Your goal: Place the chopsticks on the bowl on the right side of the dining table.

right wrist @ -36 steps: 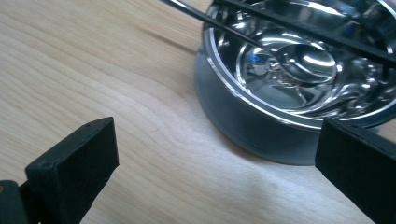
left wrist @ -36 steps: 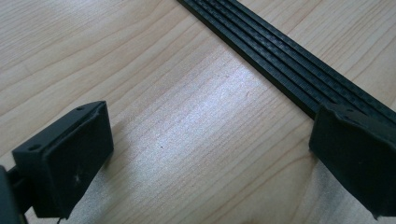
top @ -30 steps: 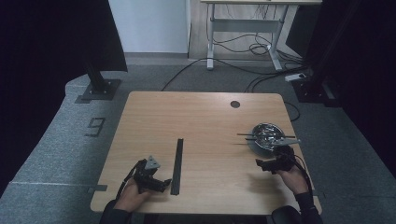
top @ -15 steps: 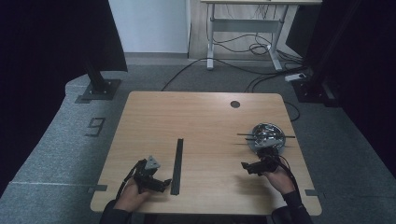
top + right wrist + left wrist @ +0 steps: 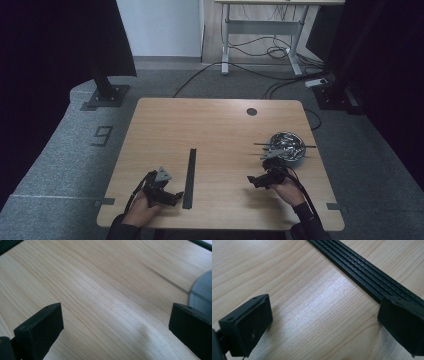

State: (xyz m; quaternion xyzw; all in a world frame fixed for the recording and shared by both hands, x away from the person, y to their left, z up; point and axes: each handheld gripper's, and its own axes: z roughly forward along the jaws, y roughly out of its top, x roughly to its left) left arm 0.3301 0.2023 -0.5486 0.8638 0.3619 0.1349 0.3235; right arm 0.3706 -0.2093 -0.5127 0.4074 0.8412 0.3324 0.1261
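Note:
A long black ridged strip (image 5: 190,176) lies on the wooden table (image 5: 220,125), running front to back left of centre. My left gripper (image 5: 172,198) rests low by the strip's near end, open, nothing between its jaws; in the left gripper view the black strip (image 5: 362,275) passes just beyond the right jaw. My right gripper (image 5: 256,181) is open over bare wood, left of and nearer than a metal bowl (image 5: 287,145). A thin dark rod (image 5: 285,145) lies across the bowl. The bowl's grey edge (image 5: 202,293) shows in the right gripper view.
A round dark hole (image 5: 251,111) sits near the table's far edge. Grey carpet surrounds the table, with a stand base (image 5: 105,95) at the far left and cables (image 5: 270,52) under a desk behind.
My right gripper has moved left and a little nearer, away from the bowl, over bare wood. The left gripper has stayed put by the strip.

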